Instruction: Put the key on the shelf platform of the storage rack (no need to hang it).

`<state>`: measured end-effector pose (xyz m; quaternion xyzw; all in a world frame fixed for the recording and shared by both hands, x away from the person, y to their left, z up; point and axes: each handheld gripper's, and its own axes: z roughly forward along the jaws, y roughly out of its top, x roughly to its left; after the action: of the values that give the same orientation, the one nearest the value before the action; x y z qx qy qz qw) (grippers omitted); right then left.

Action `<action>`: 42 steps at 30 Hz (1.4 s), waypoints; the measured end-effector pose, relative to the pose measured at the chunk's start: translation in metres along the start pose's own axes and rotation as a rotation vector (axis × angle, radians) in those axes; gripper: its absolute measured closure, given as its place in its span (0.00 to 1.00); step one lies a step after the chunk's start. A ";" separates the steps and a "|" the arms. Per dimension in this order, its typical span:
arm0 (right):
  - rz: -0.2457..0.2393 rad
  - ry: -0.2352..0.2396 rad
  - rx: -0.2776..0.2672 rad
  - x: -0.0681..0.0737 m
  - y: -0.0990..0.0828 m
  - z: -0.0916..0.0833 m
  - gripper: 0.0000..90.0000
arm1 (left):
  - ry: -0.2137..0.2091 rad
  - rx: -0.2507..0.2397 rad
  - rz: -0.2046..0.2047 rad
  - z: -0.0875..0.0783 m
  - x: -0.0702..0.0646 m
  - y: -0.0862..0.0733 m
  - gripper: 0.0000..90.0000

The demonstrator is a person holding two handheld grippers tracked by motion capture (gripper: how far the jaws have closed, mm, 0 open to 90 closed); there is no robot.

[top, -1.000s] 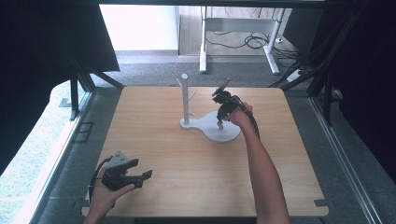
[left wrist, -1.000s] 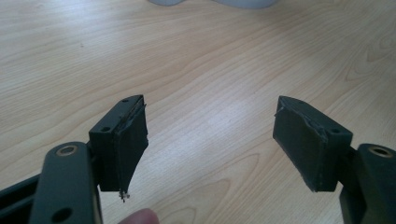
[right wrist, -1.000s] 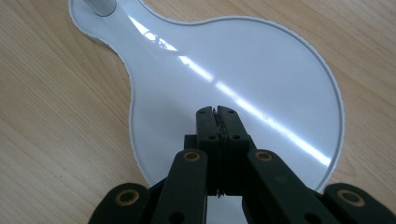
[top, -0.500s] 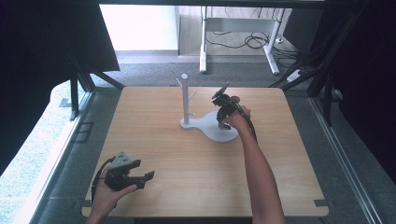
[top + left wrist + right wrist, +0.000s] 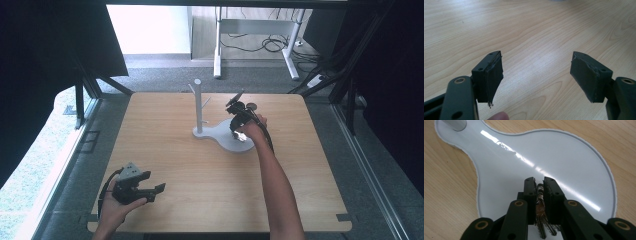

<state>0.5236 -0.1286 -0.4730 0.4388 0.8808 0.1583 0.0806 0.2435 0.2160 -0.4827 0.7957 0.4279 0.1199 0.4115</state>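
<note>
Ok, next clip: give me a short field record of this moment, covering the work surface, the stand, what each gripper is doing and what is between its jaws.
surface: wooden table
stand: white stand with an upright peg post and a round tray base, mid-table
left gripper: jaws wide apart over bare wood, nothing between them, near the table's front left corner
right gripper: low over the tray base, jaws have just been opening
keys: a bunch of metal keys sits between the right gripper's jaws
grip on keys: pads look close to the keys; contact not clear
</note>
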 end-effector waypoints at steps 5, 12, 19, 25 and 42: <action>0.005 -0.014 -0.025 0.001 0.000 -0.007 0.73 | 0.000 0.001 0.001 0.000 0.000 0.000 0.29; -0.019 -0.011 -0.068 0.002 -0.009 -0.019 0.55 | 0.001 0.003 0.001 0.001 -0.001 0.000 0.29; -0.030 0.014 -0.111 0.005 -0.016 -0.032 0.50 | 0.000 0.005 0.001 0.001 -0.001 0.000 0.29; -0.050 0.032 -0.125 0.011 -0.025 -0.041 0.47 | 0.003 0.001 0.000 0.000 0.000 0.000 0.29; -0.128 0.080 -0.246 0.021 -0.093 -0.076 0.50 | 0.012 0.003 -0.002 0.000 0.000 0.000 0.29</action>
<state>0.4203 -0.1800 -0.4337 0.3621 0.8834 0.2769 0.1086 0.2434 0.2162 -0.4824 0.7951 0.4313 0.1236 0.4081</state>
